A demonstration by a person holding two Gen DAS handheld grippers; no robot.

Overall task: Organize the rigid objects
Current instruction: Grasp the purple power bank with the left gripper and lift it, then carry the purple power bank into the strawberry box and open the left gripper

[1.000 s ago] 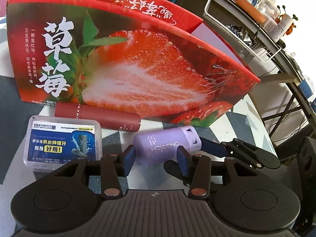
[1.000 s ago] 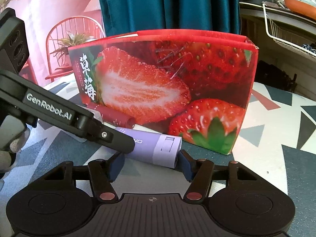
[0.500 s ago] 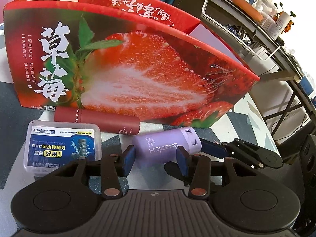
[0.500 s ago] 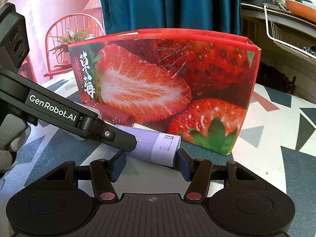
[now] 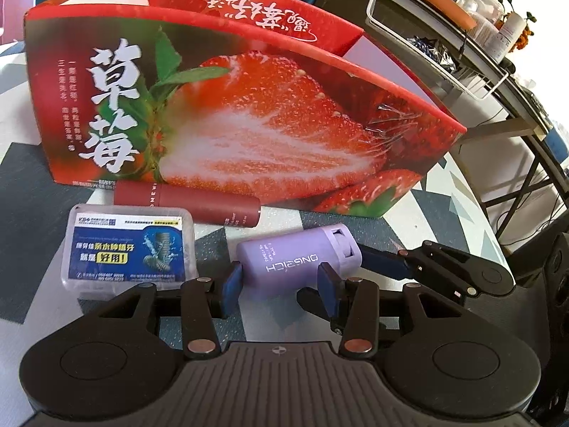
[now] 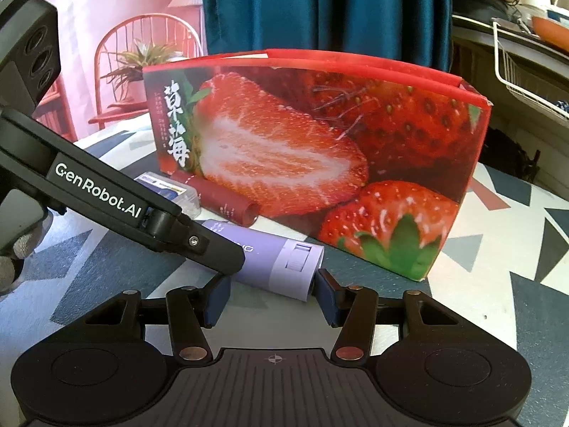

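At the bottom centre of the left wrist view, the left gripper (image 5: 281, 281) has its blue fingers (image 5: 233, 284) spread on either side of the near end of the purple cylinder (image 5: 298, 263), which lies on its side on the tabletop (image 5: 444, 206). The pads sit just beside the body; whether they press it cannot be told. In the right wrist view the right gripper (image 6: 270, 293) brackets the same cylinder's cap end (image 6: 284, 265) from the other side, fingers (image 6: 325, 293) likewise spread, one pad at the cap's edge. Both tools seem placed so that one steadies the cylinder while the other takes it, though that is a guess.

Left of the cylinder, in the lower left of the left view, a clear plastic case with a blue label (image 5: 129, 249) lies flat. Just beyond it a maroon tube (image 5: 188, 203) rests on its side against the foot of the strawberry-printed box (image 5: 249, 124), probably parked there to stop it rolling.

The box stands open-topped across the middle of both views, the likely container for these loose pieces. Behind it hangs a teal curtain (image 6: 320, 7), with a wire rack (image 5: 437, 46) at the upper right.
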